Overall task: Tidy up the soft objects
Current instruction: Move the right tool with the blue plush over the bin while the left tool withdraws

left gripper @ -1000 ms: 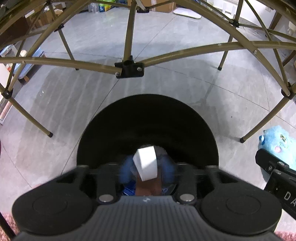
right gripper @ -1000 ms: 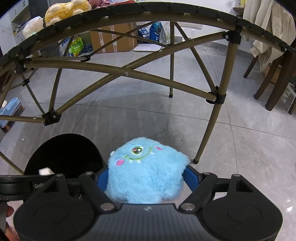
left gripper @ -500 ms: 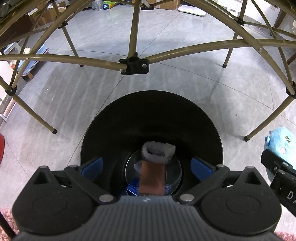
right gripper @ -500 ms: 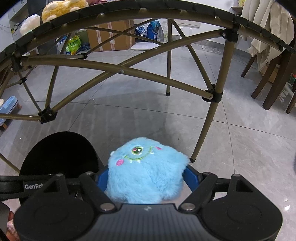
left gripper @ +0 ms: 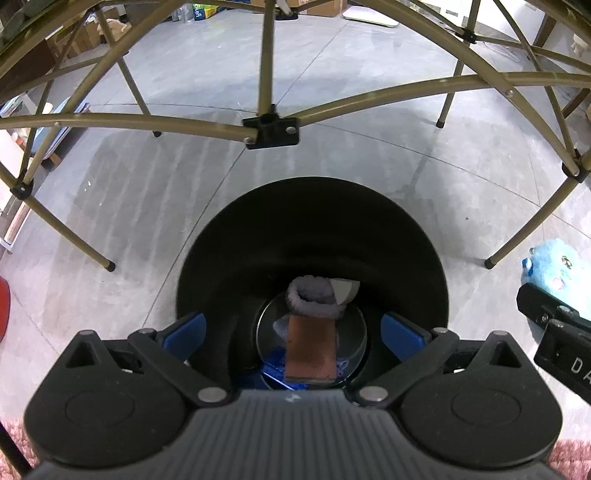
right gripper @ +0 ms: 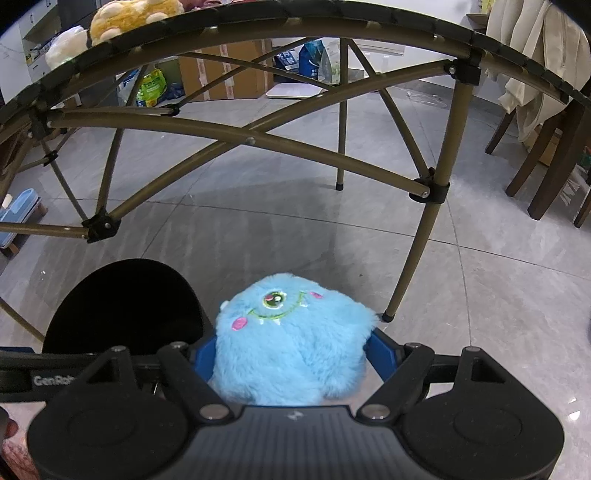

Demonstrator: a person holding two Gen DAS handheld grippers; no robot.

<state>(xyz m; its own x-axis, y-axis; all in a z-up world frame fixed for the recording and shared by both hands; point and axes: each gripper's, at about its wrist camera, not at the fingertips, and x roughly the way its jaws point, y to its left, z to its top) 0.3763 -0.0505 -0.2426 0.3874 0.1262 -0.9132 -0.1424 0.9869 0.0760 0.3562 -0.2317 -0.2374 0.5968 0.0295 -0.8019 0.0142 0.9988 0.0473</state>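
Observation:
A round black bin stands on the grey floor, and my left gripper hangs open right above its mouth. Down inside lies a brown and grey soft toy with a white tag, loose at the bottom. My right gripper is shut on a fluffy blue one-eyed monster plush, held just to the right of the bin. That plush also shows at the right edge of the left wrist view.
A folding table's olive metal legs and cross braces arch over the bin. Yellow and white plush toys sit on the tabletop. Wooden chairs with draped cloth stand right; boxes and bags lie beyond. A pink rug borders the near floor.
My left gripper opened and the brown and grey toy dropped from its fingers to the bottom of the bin. The right gripper keeps hold of the blue plush, hardly moving.

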